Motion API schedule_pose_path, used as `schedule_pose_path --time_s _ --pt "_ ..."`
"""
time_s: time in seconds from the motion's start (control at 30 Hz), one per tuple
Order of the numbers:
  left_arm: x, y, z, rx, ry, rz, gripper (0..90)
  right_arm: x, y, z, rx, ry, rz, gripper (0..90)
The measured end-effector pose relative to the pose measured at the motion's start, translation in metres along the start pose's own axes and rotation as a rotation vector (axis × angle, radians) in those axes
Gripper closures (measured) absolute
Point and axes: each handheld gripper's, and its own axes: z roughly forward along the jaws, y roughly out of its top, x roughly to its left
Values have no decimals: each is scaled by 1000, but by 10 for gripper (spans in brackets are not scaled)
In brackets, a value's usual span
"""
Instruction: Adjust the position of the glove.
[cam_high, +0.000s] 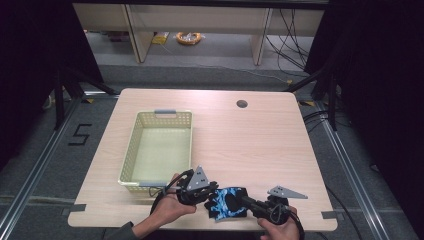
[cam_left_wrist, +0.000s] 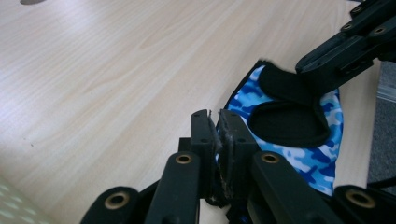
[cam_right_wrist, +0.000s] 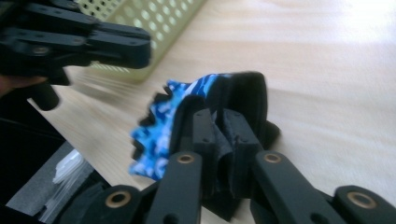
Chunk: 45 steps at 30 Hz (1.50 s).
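Blue camo glove (cam_high: 227, 202) lay at bottom centre of frame, on table (cam_high: 260, 145) front edge. Left gripper (cam_high: 210, 191) pinched its left edge; right gripper (cam_high: 240, 200) clamped black cuff, apparently. Risk: opposing pulls could tear grip loose, dropping glove off edge. Basket (cam_high: 131, 155) sat left of centre.

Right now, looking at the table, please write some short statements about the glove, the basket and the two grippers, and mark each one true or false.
1. The blue camouflage glove lies inside the basket. False: it is at the table's near edge, outside it.
2. The left gripper is shut on the glove. True.
3. The right gripper hangs open. False: it grips the glove's black part.
4. The basket holds nothing. True.
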Motion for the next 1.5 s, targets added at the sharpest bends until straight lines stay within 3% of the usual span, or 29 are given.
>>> schedule_pose_path --time_s 0.1,0.13,0.2,0.27,0.33,0.37,0.4,0.43,0.47,0.5,0.53,0.57,0.6,0.83,0.87,0.93,0.97,1.0,1.03,1.07,1.1,1.2,1.23,1.27,1.3,1.37,1.4,1.47,1.5 --pt "0 -4 -5 6 -7 8 796 -1 -2 -1 20 -21 3 795" --pt "-1 -6 -6 -6 -18 -23 784 -1 -3 1 22 -31 -3 778" --pt "1 -10 -12 18 -11 -6 760 3 -3 0 40 -25 36 759" --pt "1 -14 -15 12 -38 -41 720 4 -2 -1 49 -33 15 731" --pt "2 -20 -19 24 -43 -38 684 6 -1 -1 56 -49 5 679" --pt "0 -23 -20 22 -45 -72 668 4 0 0 29 -27 -47 674" --pt "2 -26 -24 55 -47 -47 653 5 0 -1 30 -29 -53 663" --pt "0 -29 -25 35 -51 -63 636 11 1 -4 36 -30 -35 649" --pt "-2 -33 -26 32 -59 -95 612 9 5 -8 37 -45 -123 624" --pt "-3 -34 -27 33 -59 -100 612 9 5 -8 37 -45 -123 624" --pt "-2 -37 -29 48 -64 -74 604 11 5 -10 48 -57 -135 617" --pt "-4 -39 -29 53 -66 -81 588 10 6 -12 60 -66 -177 618" --pt "-6 -40 -29 48 -70 -94 572 11 5 -13 79 -76 -173 627" --pt "-14 -44 -16 87 -95 -39 528 5 1 -13 108 -53 -222 636" --pt "-15 -43 -15 89 -100 -32 528 9 1 -13 128 -43 -190 636" --pt "-18 -43 -12 83 -102 -41 521 7 2 -12 117 -30 -241 629" --pt "-17 -42 -12 91 -93 -6 513 7 2 -13 117 -26 -247 619" --pt "-18 -42 -11 84 -100 -18 509 8 2 -14 139 -30 -243 604" --pt "-18 -42 -9 91 -105 -17 503 6 3 -14 139 -23 -277 589" --pt "-18 -42 -9 95 -103 3 497 5 3 -14 145 -31 -286 584" --pt "-20 -42 -6 91 -109 -28 493 6 2 -14 158 -32 -269 578" --pt "-17 -42 -3 108 -109 24 498 7 1 -11 177 -40 -322 576" --pt "-18 -42 -2 109 -102 -9 505 7 1 -10 199 -48 -347 577" --pt "-17 -42 -1 113 -105 -6 515 7 1 -9 221 -46 -356 575" --pt "-18 -42 0 108 -109 -14 526 7 -1 -6 200 -54 -356 569" --pt "-18 -43 1 110 -118 -12 543 7 -1 -7 236 -59 -373 569" --pt "-17 -43 2 109 -122 12 561 8 -1 -6 252 -65 -404 579" --pt "-17 -44 3 115 -119 -8 576 9 -2 -4 241 -70 -404 589" --pt "-15 -43 3 125 -117 18 603 9 -3 -3 252 -78 -428 610"
